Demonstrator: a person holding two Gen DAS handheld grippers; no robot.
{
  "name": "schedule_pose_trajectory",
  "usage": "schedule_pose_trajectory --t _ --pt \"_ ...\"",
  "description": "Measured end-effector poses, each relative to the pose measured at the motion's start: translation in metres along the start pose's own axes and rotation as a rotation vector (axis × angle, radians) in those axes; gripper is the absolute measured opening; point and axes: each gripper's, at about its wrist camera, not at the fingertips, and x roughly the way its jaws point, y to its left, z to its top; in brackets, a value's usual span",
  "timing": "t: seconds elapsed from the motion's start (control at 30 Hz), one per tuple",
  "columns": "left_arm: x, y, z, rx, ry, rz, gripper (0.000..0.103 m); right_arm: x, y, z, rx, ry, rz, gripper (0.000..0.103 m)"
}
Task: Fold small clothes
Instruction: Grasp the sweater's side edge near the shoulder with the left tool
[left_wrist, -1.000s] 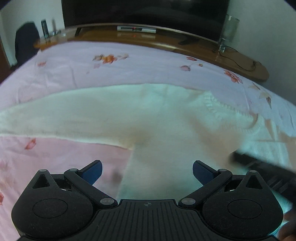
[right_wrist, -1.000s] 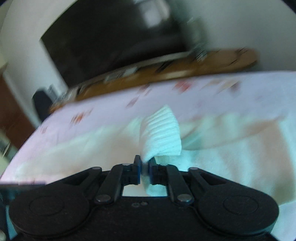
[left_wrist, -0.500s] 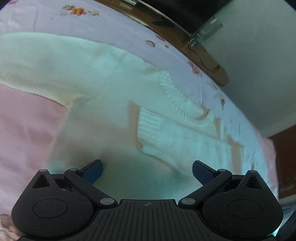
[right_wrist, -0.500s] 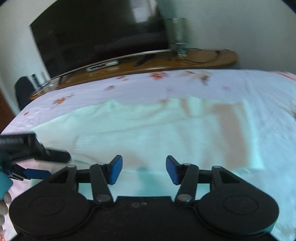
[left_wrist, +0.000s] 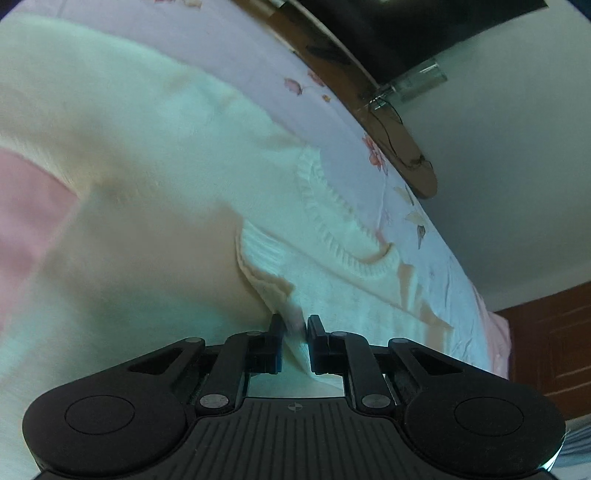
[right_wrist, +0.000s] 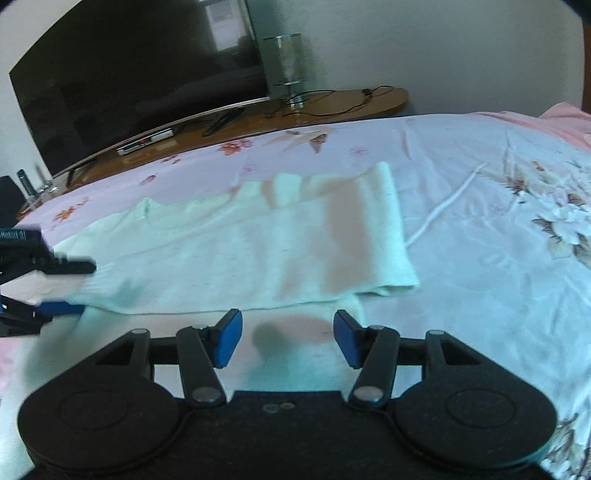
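A white knit sweater (left_wrist: 155, 192) lies spread on the bed, its ribbed neckline (left_wrist: 332, 229) towards the far side. One sleeve is folded across the body, its ribbed cuff (left_wrist: 258, 254) near the middle. My left gripper (left_wrist: 293, 328) is shut on that folded sleeve just behind the cuff. In the right wrist view the sweater (right_wrist: 236, 251) lies flat with the sleeve folded over. My right gripper (right_wrist: 288, 339) is open and empty, low over the sweater's near edge. The left gripper's fingers (right_wrist: 62, 267) show at that view's left edge.
The bed has a pale floral sheet (right_wrist: 498, 229). Beyond it stands a wooden TV bench (right_wrist: 332, 107) with a large dark TV (right_wrist: 129, 81), a glass vase (right_wrist: 288, 66) and cables. A brown wooden door or cabinet (left_wrist: 546, 332) is at the right.
My left gripper moved to the folded sleeve and shut on it near the cuff. My right gripper let go of the cuff a second ago, opened and drew back.
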Motion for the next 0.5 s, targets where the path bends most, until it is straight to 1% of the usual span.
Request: schedule_pose_trajectory --t 0.13,0.17,0.2,0.23,0.3,0.37,0.5 --pt "-0.002 -0.001 0.0 -0.003 -0.036 0.015 0.014 0.002 -0.007 0.0 0.018 0.002 -0.019 0.058" --pt "-0.004 -0.001 0.001 0.001 -0.056 0.021 0.013 0.003 -0.008 0.0 0.016 -0.001 -0.03 0.058" --pt "-0.008 -0.003 0.002 0.018 -0.087 0.023 0.006 0.003 -0.009 -0.001 0.014 -0.003 -0.042 0.059" --pt "-0.012 -0.006 0.004 0.039 -0.109 0.026 0.003 0.003 -0.009 -0.001 0.011 -0.006 -0.057 0.059" --pt "-0.019 -0.011 0.008 0.062 -0.146 0.015 0.003 0.005 -0.01 -0.002 -0.002 -0.004 -0.086 0.063" --pt "-0.028 -0.014 0.012 0.083 -0.179 0.015 0.003 0.01 -0.01 -0.003 -0.017 0.004 -0.119 0.063" --pt "-0.035 -0.011 0.019 0.089 -0.208 0.02 0.003 0.017 -0.011 -0.003 -0.033 0.003 -0.143 0.063"
